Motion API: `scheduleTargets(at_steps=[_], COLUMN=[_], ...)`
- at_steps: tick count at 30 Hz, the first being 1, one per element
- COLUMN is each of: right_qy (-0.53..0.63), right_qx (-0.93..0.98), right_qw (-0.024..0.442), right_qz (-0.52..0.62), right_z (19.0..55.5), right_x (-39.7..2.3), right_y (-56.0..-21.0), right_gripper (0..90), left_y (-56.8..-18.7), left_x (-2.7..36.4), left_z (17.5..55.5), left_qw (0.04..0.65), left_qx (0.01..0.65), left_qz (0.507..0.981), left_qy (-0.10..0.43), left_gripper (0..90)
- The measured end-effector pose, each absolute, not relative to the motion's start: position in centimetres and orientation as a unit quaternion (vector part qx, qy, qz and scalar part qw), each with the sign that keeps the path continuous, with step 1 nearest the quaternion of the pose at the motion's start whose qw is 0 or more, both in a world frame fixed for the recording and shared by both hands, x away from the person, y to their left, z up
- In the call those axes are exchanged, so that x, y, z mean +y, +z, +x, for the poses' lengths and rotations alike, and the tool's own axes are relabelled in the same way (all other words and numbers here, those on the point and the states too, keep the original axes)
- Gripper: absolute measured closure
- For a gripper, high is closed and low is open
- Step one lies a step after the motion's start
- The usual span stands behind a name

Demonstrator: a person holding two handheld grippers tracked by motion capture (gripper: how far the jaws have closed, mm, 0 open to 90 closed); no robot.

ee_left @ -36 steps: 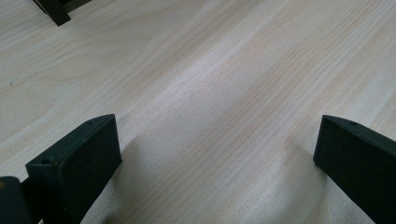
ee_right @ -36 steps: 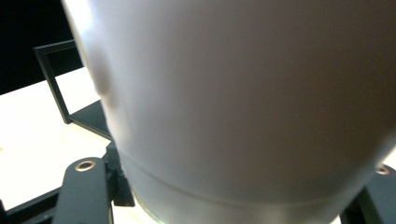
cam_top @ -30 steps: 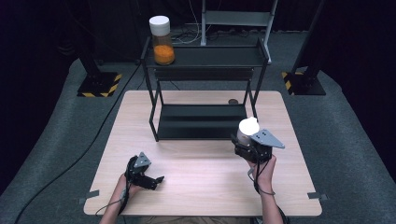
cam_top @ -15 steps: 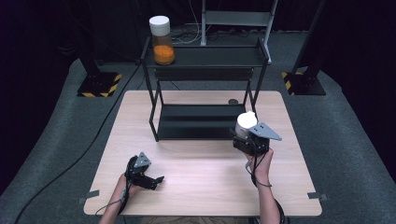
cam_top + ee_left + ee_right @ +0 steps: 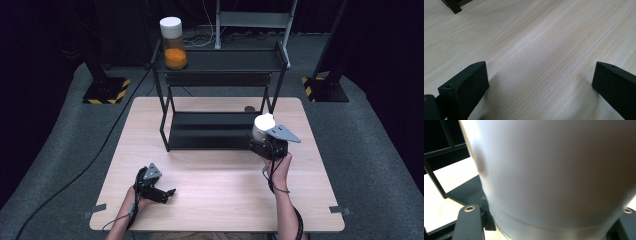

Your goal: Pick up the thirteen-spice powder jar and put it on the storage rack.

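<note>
Two grippers work over a pale wooden table [image 5: 215, 180]. At the left, the left gripper [image 5: 159, 191] rests low near the table's front edge in the person's left hand [image 5: 136, 196], its jaws spread wide with bare wood grain between them in the left gripper view. Further back, a black two-tier metal rack [image 5: 220, 100] stands on the table's far half. On the left end of its top shelf sits a clear jar with a white lid [image 5: 173, 42], holding orange contents in its lower part. A small dark round object [image 5: 249, 108] lies on the table behind the rack's right leg. At the right, the right gripper [image 5: 267, 142], held in the right hand [image 5: 279, 165], clamps a white-capped container [image 5: 262, 126] just beside the right end of the rack's lower shelf; the rack's right post stands close by it.
</note>
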State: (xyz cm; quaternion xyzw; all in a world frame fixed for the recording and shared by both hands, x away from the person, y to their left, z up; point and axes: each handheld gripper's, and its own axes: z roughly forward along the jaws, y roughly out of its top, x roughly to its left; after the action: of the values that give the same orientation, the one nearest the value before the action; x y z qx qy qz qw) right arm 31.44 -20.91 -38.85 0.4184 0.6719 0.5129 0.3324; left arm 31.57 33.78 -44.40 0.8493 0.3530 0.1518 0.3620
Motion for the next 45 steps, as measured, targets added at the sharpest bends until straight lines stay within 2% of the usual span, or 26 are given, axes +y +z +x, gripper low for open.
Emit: scheduleTargets(at_steps=[45], right_qy=[0.506], right_qx=[0.679], right_qw=[0.334], right_qz=[0.413], right_z=[35.3], right_x=[-20.5], right_y=[-35.6], right_gripper=[30.0], left_y=[-44.4], left_x=[33.8], left_z=[31.6], left_qw=[0.363], left_qx=[0.353], left_qz=[0.849], left_qy=[0.152], left_gripper=[0.3])
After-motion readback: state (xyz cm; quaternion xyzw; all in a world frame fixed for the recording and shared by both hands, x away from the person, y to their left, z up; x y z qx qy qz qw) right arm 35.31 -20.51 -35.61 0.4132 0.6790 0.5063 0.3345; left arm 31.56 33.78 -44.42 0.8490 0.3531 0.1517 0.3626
